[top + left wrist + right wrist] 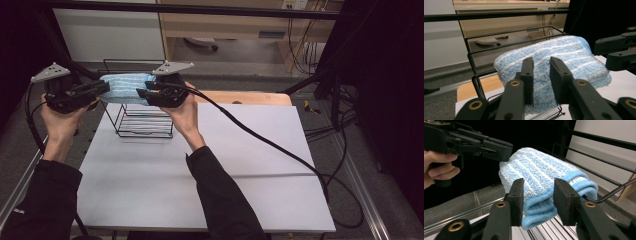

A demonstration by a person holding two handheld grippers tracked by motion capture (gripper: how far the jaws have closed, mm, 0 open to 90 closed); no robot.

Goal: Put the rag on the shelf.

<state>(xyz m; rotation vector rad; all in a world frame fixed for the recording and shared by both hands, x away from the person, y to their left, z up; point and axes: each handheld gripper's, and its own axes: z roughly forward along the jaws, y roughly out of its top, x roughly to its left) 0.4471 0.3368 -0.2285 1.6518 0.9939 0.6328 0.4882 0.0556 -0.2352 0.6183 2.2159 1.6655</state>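
Black fingers [541,77] of both grippers stand parted, off the folded blue towel [125,89] atop the wire rack [145,122] near the table's [240,165] far-left corner; soft, light, best pinched at its folded ends.

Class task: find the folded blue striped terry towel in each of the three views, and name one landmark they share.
High view: folded blue striped terry towel upper left, atop the rack.
Left gripper view: centre.
Right gripper view: centre.
Shared landmark: black wire rack.
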